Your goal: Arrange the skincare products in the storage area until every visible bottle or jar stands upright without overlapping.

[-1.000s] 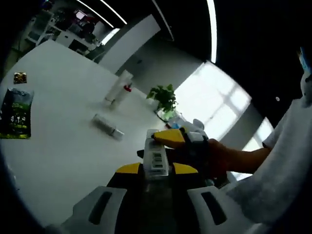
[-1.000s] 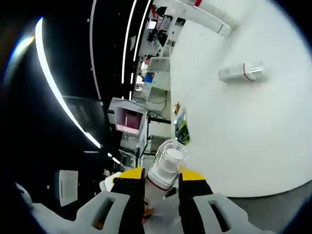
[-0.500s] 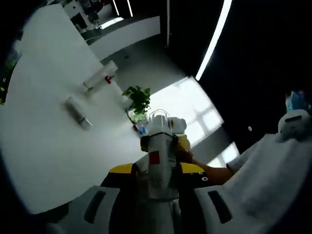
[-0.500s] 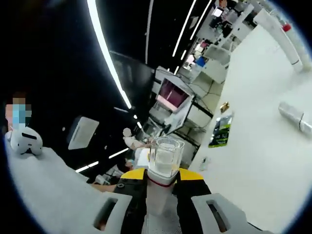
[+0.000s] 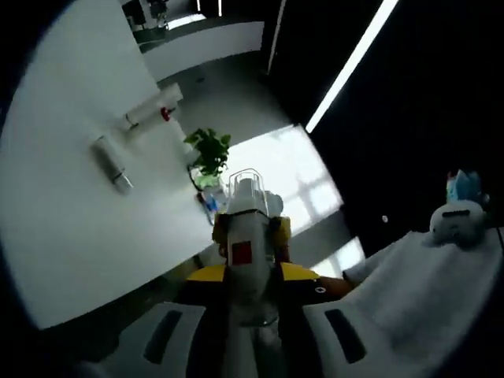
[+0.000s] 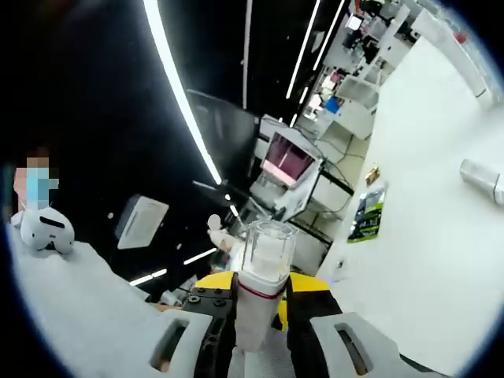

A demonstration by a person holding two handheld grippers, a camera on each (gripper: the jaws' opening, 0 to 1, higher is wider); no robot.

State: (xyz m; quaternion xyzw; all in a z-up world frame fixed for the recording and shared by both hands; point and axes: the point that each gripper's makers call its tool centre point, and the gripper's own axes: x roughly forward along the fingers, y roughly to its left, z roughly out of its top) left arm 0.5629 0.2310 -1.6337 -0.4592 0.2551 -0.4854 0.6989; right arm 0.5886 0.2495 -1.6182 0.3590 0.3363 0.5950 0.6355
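A white bottle (image 5: 246,253) with a red square label and a clear cap stands up between the yellow jaws of my left gripper (image 5: 252,272), which is shut on it, well off the white table (image 5: 55,213). Just behind it is a yellow jaw of the other gripper (image 5: 279,228). In the right gripper view my right gripper (image 6: 261,282) is shut on a white bottle (image 6: 263,260) with a clear cap and a red band. A small silver bottle (image 5: 109,164) (image 6: 483,175) and a white tube with a red end (image 5: 150,110) lie flat on the table.
A green packet (image 6: 366,214) lies near the table's (image 6: 441,252) far edge. A potted plant (image 5: 209,150) stands past the table's end. A person's white sleeve (image 5: 425,283) (image 6: 71,307) is close beside the grippers. Shelves and desks stand in the dark room behind.
Both views have swung away from the table toward the dark room. In the left gripper view the held bottle has turned from barcode side to red label, cap pointing away.
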